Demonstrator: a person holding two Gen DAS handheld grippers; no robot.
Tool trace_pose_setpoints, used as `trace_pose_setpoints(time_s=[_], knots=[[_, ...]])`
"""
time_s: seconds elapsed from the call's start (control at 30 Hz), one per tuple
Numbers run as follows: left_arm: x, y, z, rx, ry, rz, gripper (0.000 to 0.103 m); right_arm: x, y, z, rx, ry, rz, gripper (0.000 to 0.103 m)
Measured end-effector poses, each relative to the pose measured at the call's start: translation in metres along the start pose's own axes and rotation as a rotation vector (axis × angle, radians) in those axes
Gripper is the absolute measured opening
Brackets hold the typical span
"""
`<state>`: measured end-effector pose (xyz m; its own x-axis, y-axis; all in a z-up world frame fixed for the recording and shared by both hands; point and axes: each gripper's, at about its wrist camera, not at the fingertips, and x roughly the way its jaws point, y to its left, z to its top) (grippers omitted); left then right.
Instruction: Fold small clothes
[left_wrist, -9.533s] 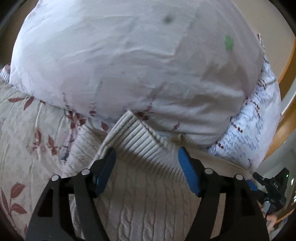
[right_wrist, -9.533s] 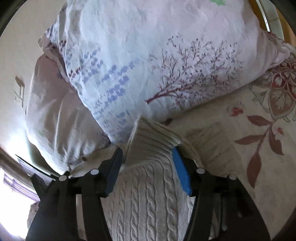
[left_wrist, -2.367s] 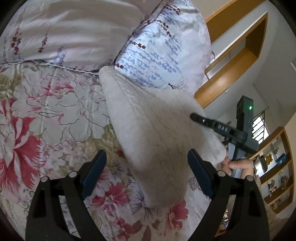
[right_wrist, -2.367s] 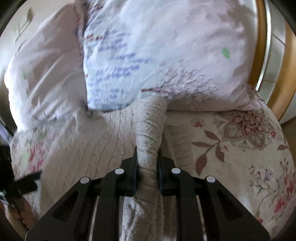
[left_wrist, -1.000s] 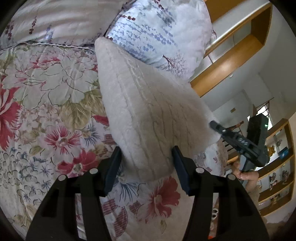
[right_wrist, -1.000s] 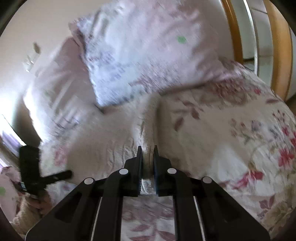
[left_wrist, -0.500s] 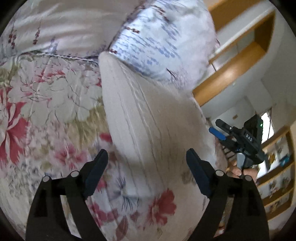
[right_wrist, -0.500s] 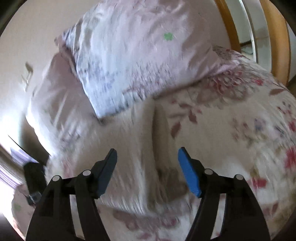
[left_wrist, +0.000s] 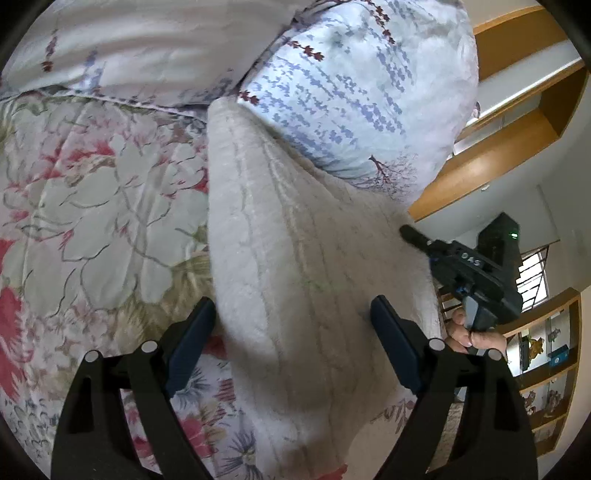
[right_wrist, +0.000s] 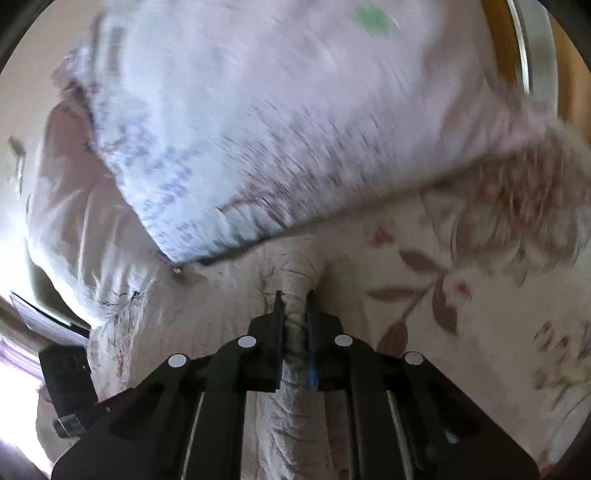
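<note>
A cream cable-knit sweater (left_wrist: 295, 258) lies on the bed, spread over the flowered quilt (left_wrist: 92, 192), its far end running up against the blue-sprigged pillow (left_wrist: 354, 85) at the head. A second, paler pillow (left_wrist: 140, 48) sits just beside that one.

The left gripper (left_wrist: 293, 325) hovers over the near part of the sweater with its fingers (left_wrist: 192, 332) spread wide. The knit lies between them, broad and flat, but neither pad presses on it; the left finger stands just at the sweater's edge, over the quilt, and the right finger is over the cloth itself.

The right gripper (right_wrist: 295, 314) is clenched tight on a bunched ridge of the sweater (right_wrist: 301, 273). The fabric is gathered into a narrow roll that runs straight between the fingers (right_wrist: 279, 310) and out past their tips toward the pillow (right_wrist: 280, 122). This view is smeared with motion, so the knit's pattern is hard to read there.

From the left wrist view, the right gripper shows at the sweater's far-right edge, held in a person's hand (left_wrist: 469, 332). Wooden shelves (left_wrist: 546, 369) stand behind.
</note>
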<state>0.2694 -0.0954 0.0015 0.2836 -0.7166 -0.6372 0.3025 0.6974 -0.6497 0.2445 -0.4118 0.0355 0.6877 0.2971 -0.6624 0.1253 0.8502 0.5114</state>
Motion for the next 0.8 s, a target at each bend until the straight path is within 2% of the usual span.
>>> trace_pose_setpoints(time_s=[0.1, 0.37, 0.5, 0.57, 0.6, 0.67, 0.8], knots=[[0.005, -0.004, 0.001, 0.020, 0.001, 0.002, 0.085, -0.010, -0.002, -0.001, -0.013, -0.045, -0.024, 0.009], [0.012, -0.003, 0.000, 0.023, 0.002, -0.013, 0.084, 0.026, -0.018, -0.011, 0.006, 0.054, -0.123, 0.009], [0.011, -0.006, 0.001, 0.036, -0.013, 0.000, 0.084, 0.033, -0.012, -0.012, -0.021, 0.064, -0.159, 0.011], [0.011, -0.007, 0.001, 0.023, -0.010, -0.004, 0.084, 0.024, -0.013, -0.014, -0.005, 0.048, -0.139, 0.016], [0.009, -0.006, 0.001, 0.009, -0.005, -0.015, 0.084, 0.018, -0.015, -0.015, 0.008, 0.040, -0.127, 0.025], [0.005, -0.004, 0.000, -0.005, -0.003, -0.025, 0.084, 0.002, -0.021, -0.020, 0.044, 0.024, -0.096, 0.032], [-0.005, -0.004, -0.003, -0.007, -0.016, -0.037, 0.084, -0.026, -0.030, -0.039, 0.071, 0.022, 0.008, 0.032]])
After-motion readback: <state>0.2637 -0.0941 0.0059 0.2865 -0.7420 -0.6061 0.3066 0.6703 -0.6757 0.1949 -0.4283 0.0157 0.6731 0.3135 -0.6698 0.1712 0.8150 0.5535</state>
